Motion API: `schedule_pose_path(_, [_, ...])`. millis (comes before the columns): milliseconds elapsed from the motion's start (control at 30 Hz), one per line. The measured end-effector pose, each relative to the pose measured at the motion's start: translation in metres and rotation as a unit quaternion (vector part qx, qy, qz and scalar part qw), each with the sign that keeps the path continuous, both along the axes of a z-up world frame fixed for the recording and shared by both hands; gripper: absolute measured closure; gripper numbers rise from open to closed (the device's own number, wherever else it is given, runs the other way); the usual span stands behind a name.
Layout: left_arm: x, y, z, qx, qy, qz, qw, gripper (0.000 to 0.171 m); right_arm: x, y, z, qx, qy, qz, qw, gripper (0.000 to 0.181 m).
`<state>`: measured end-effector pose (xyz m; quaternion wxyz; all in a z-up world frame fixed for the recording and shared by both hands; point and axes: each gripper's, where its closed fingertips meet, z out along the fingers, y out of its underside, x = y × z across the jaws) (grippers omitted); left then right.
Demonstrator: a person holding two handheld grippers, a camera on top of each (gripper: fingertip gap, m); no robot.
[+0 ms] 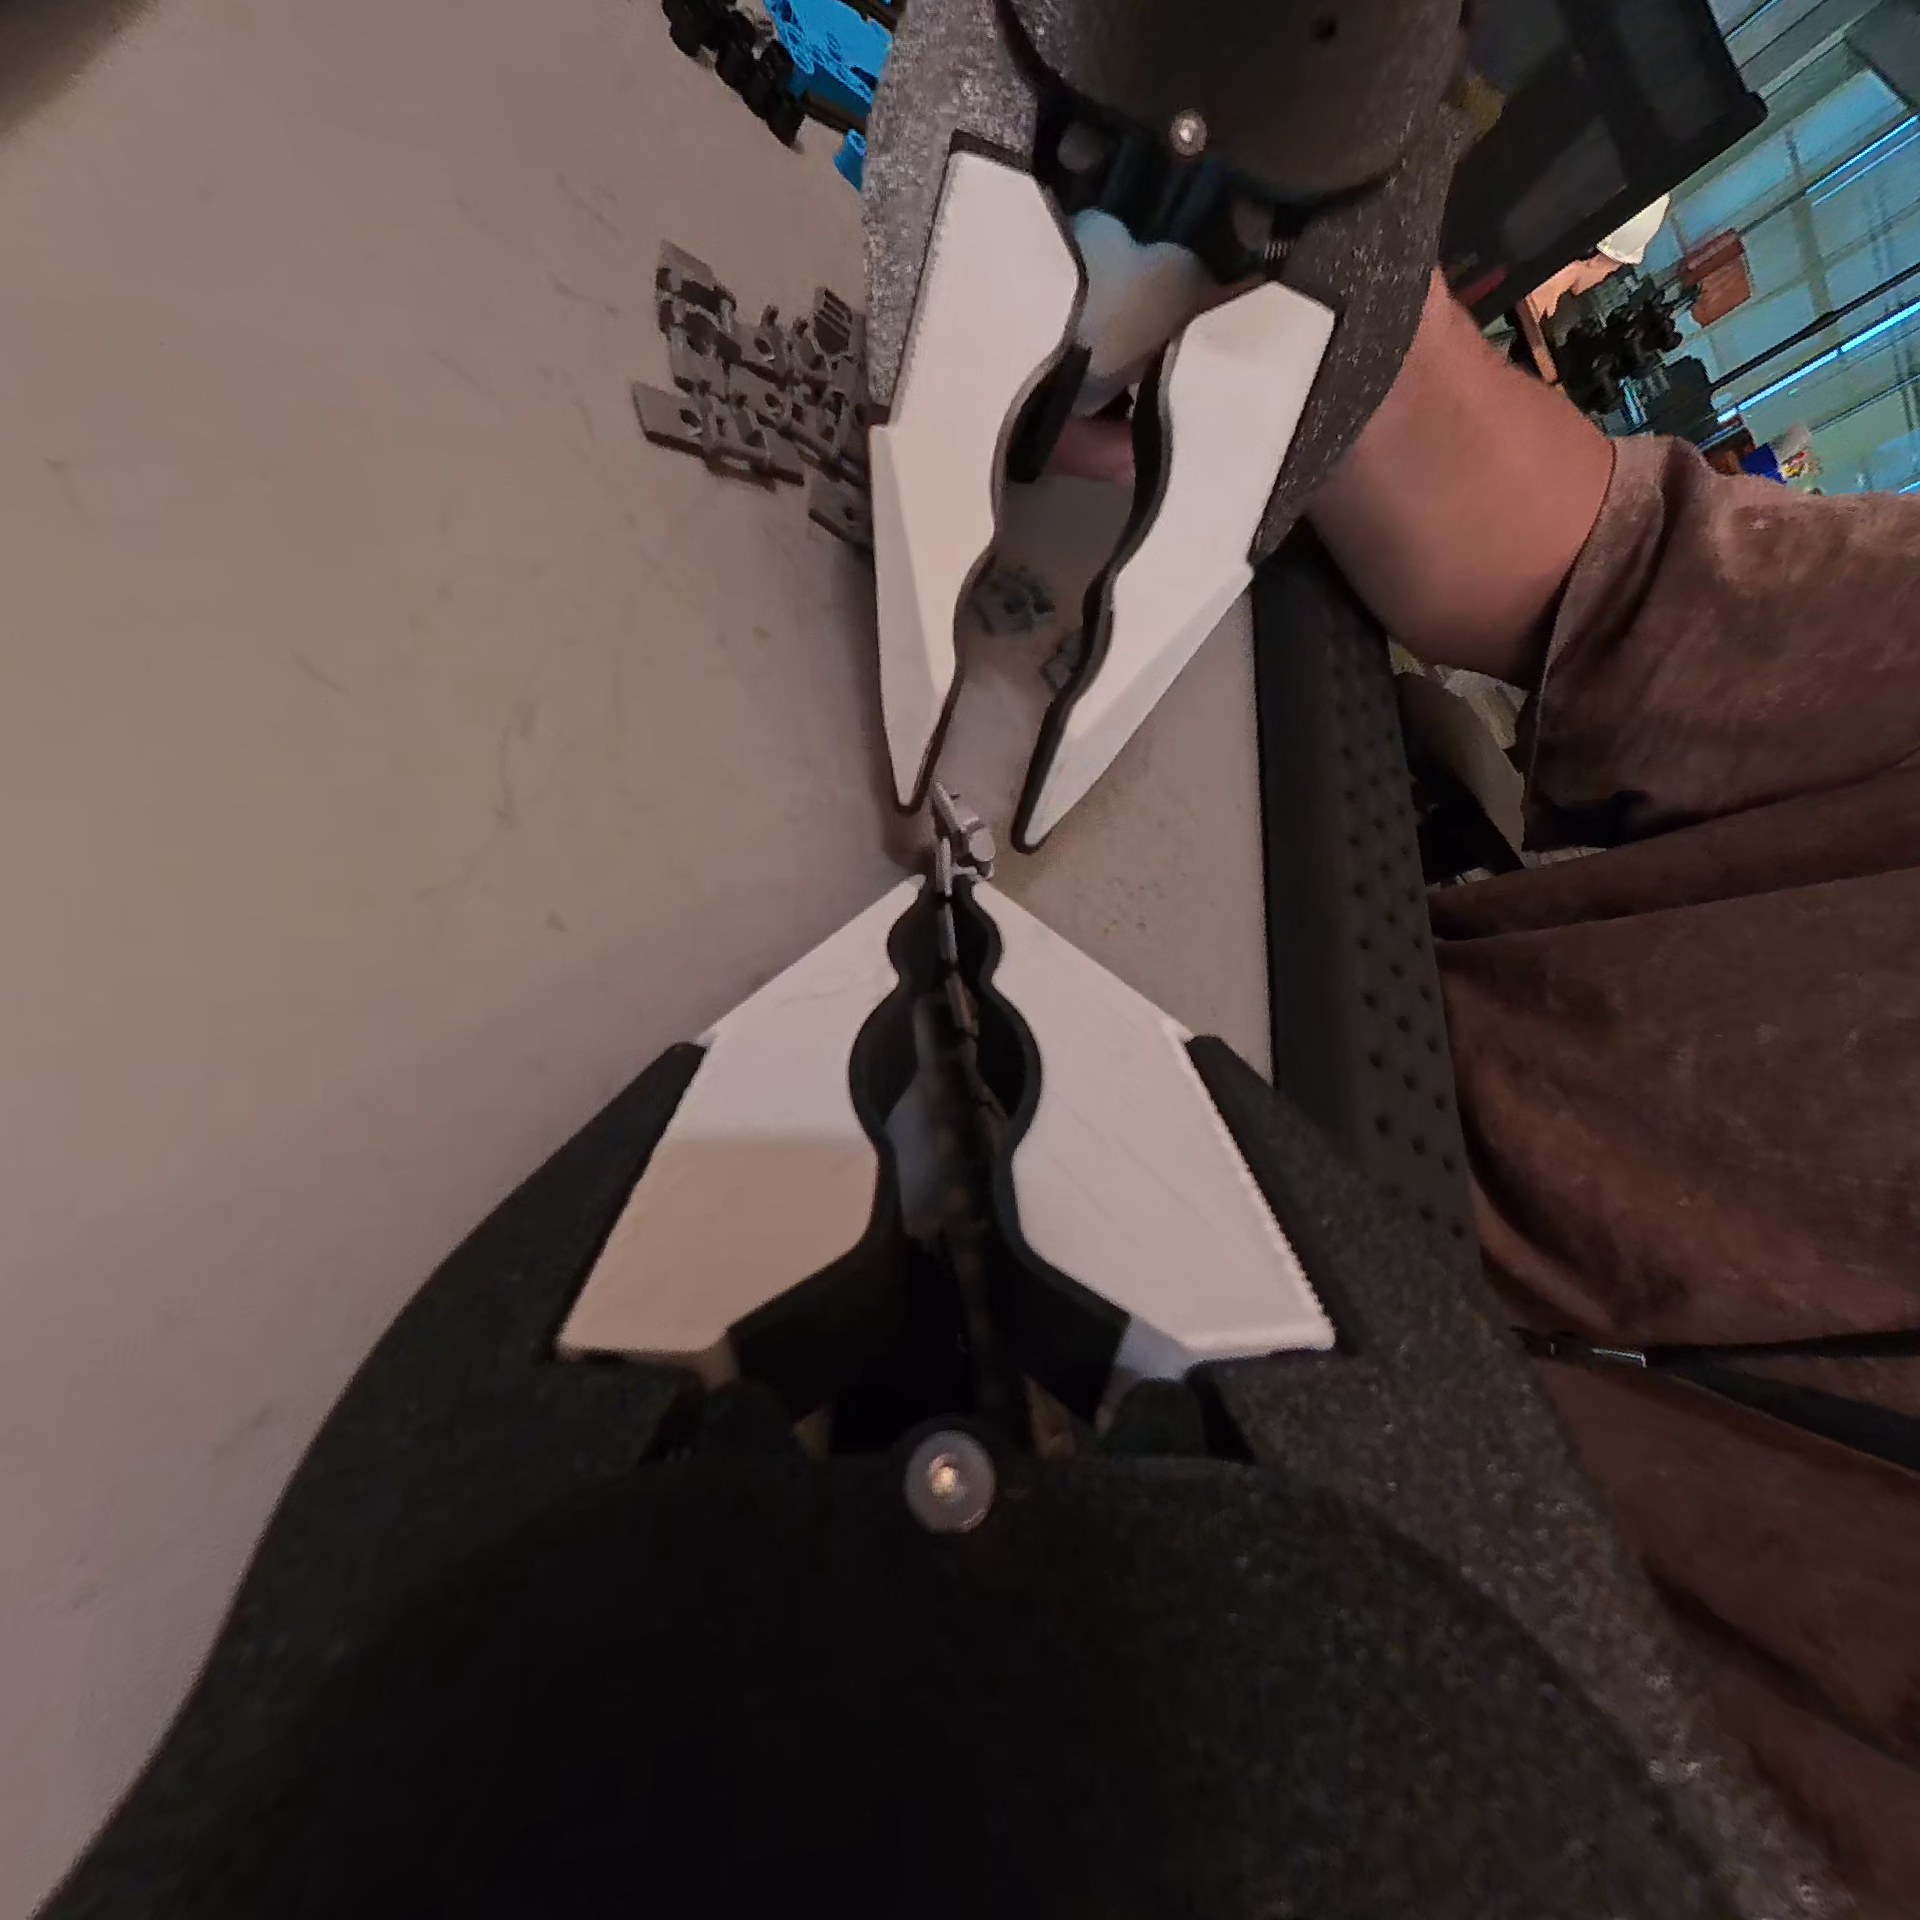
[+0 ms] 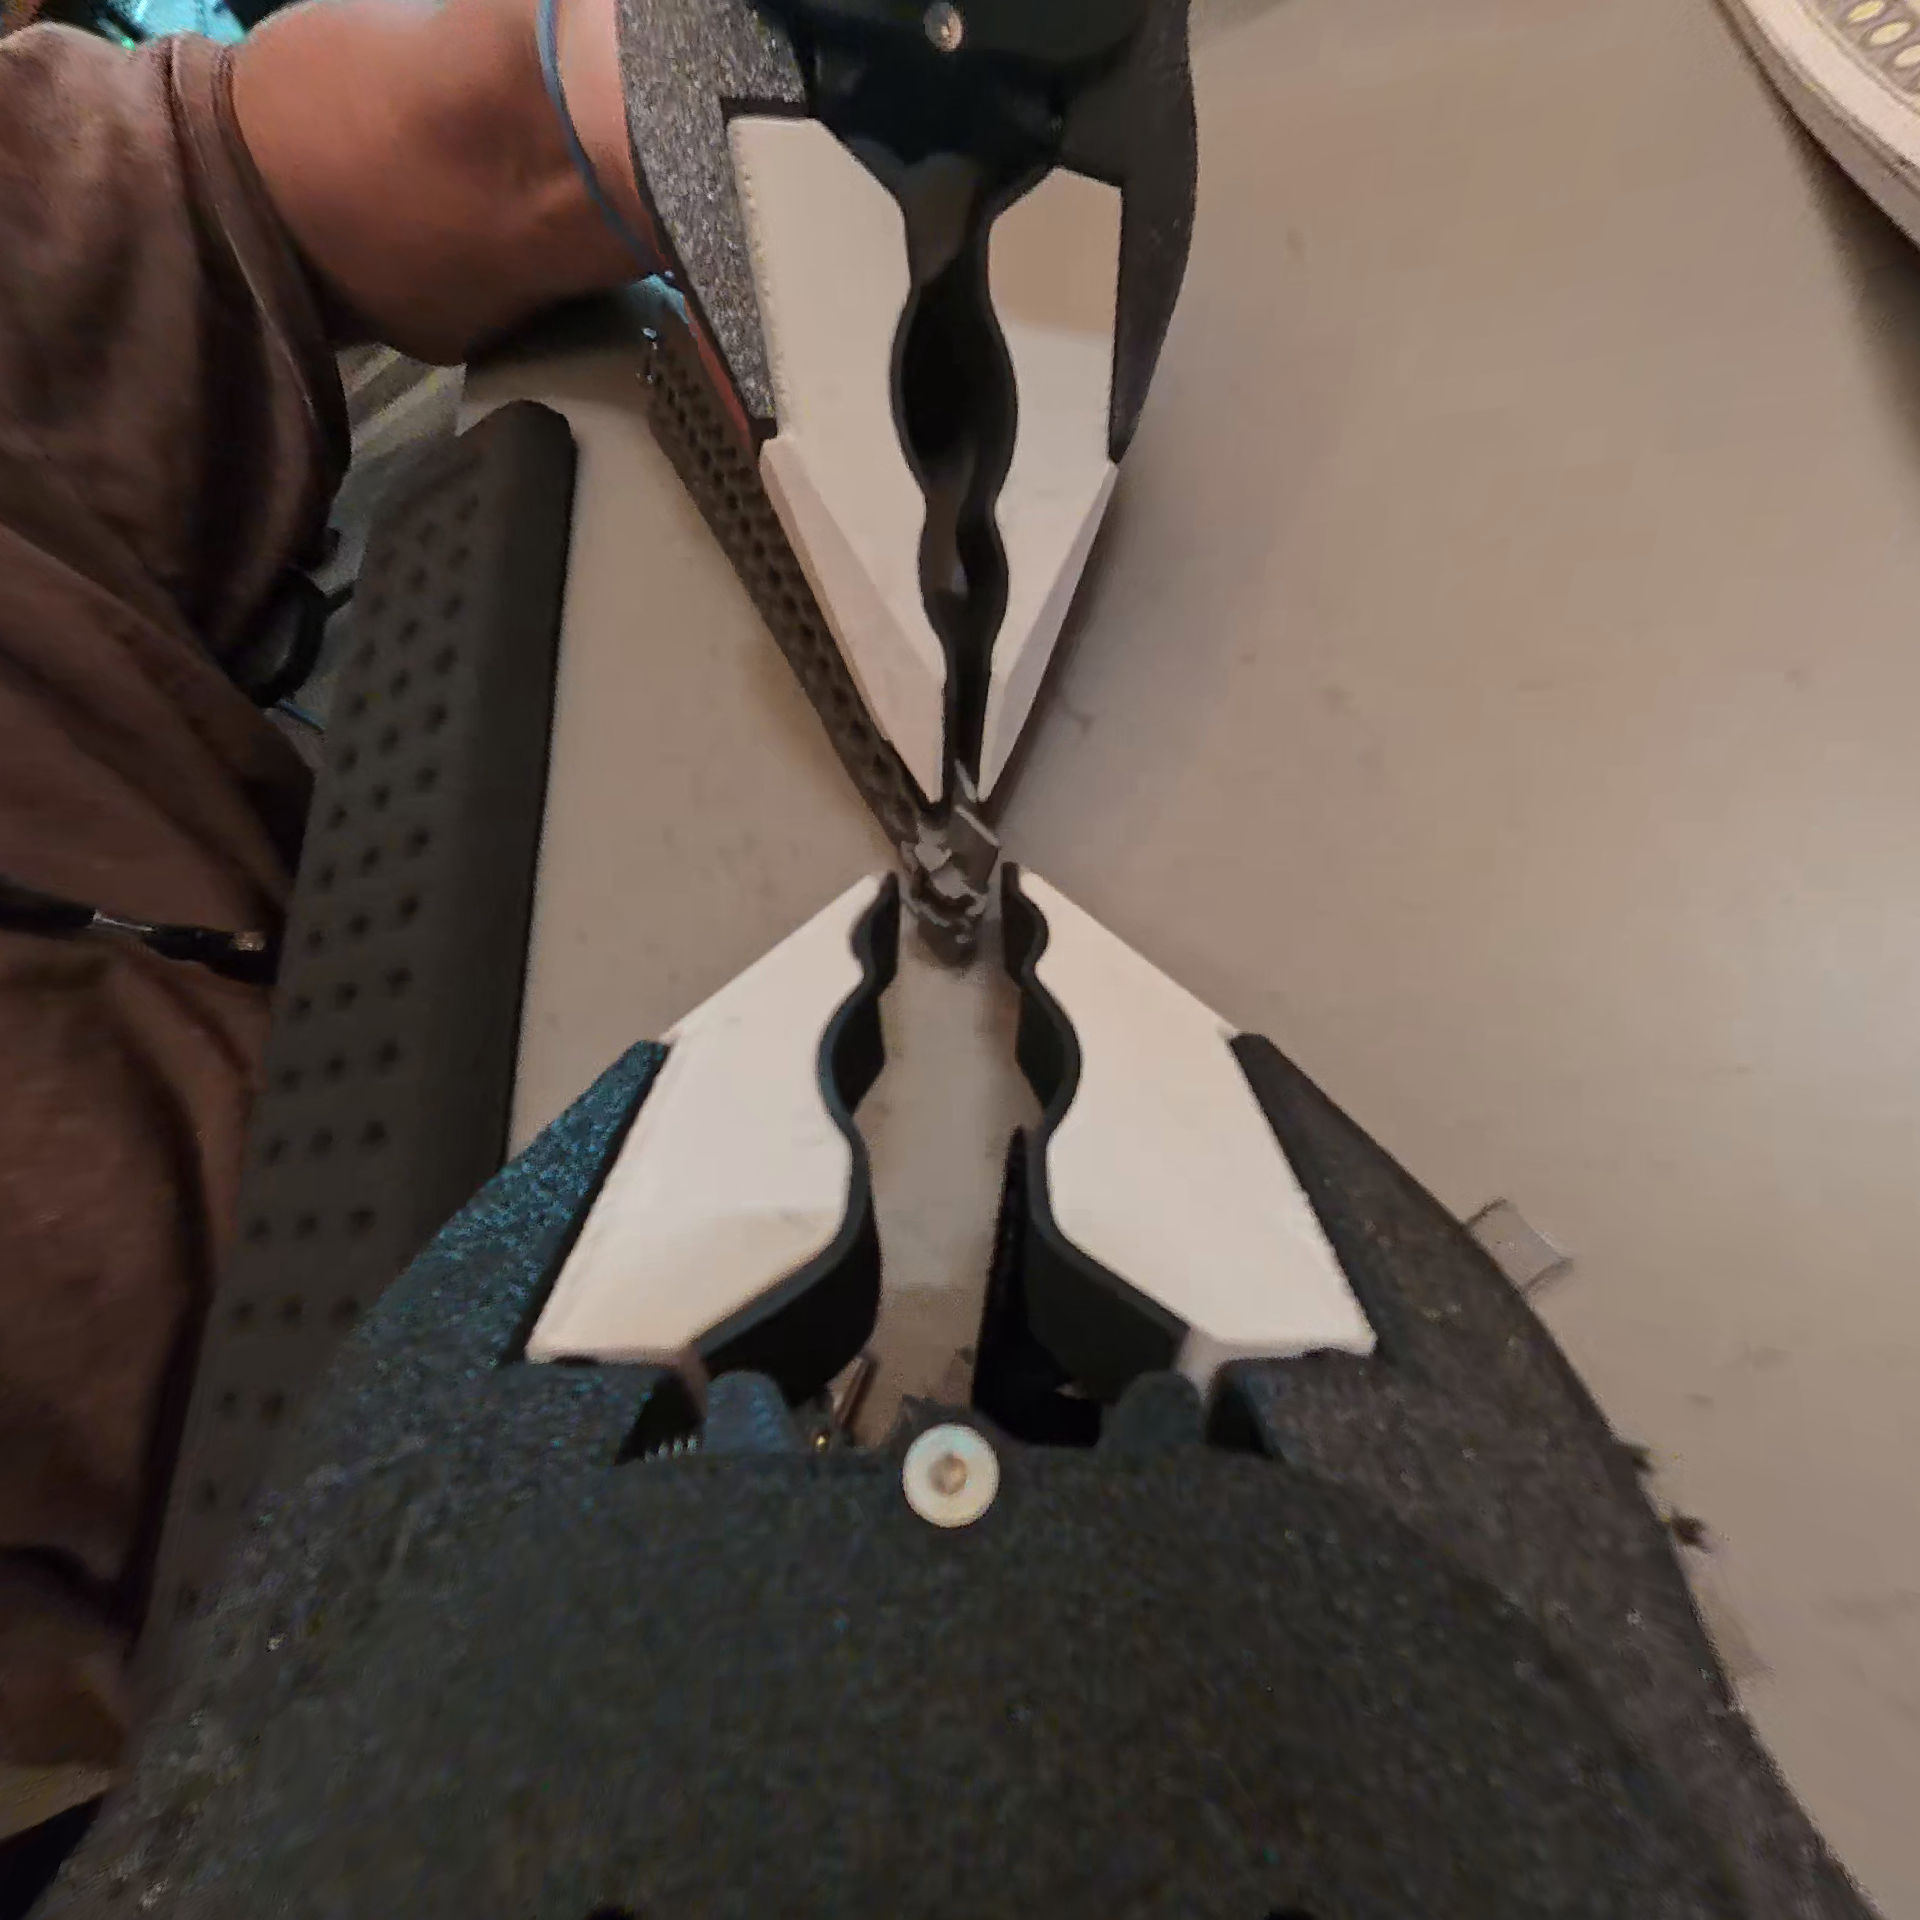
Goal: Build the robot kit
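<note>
Your left gripper (image 1: 951, 899) clamps a small grey metal bracket piece (image 1: 958, 836) by one end, leaving the other free above the beige tabletop (image 1: 364, 727). Your right gripper (image 2: 948, 894) faces it with fingers parted around that end. Beyond, grey brackets (image 1: 753, 400) lie heaped mid-table.

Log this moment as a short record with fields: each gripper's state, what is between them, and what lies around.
left gripper: shut on the grey part, which sticks out past its tips
right gripper: open, tips on either side of the same part, not closed on it
layout: grippers tip to tip over the table
nearby: pile of grey parts; black and blue parts at the far edge
person: brown sleeve
</note>
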<state>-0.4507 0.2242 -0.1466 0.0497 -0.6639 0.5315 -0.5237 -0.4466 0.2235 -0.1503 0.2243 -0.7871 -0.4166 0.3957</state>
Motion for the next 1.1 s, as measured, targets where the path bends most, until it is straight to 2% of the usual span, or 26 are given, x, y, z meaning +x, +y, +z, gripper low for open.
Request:
schedule_pose_path(133, [0.0, 0.0, -0.001, 0.002, 0.002, 0.0, 1.0, 0.169, -0.001, 0.004, -0.005, -0.007, -0.013, 0.017, 1.0, 0.161])
schedule_pose_path(200, [0.0, 0.0, -0.001, 0.005, 0.003, -0.002, 1.0, 0.169, -0.004, 0.001, -0.005, -0.016, -0.007, 0.031, 0.999, 0.168])
schedule_pose_path(467, [-0.001, -0.002, -0.001, 0.021, 0.002, -0.019, 1.0, 0.169, -0.005, -0.001, -0.005, -0.042, 0.012, 0.049, 0.998, 0.17])
schedule_pose_path(900, [0.002, 0.001, -0.004, 0.059, 0.002, -0.02, 0.998, 0.169, -0.004, 0.004, -0.011, -0.063, -0.001, 0.04, 0.997, 0.17])
schedule_pose_path(1000, [0.001, -0.001, -0.004, 0.055, 0.001, -0.025, 0.998, 0.168, -0.004, 0.003, -0.011, -0.041, -0.006, 0.042, 0.998, 0.17])
schedule_pose_path(1100, [0.001, -0.003, -0.003, 0.055, -0.004, -0.031, 0.998, 0.168, -0.004, 0.0, -0.01, -0.064, 0.003, 0.047, 0.997, 0.169])
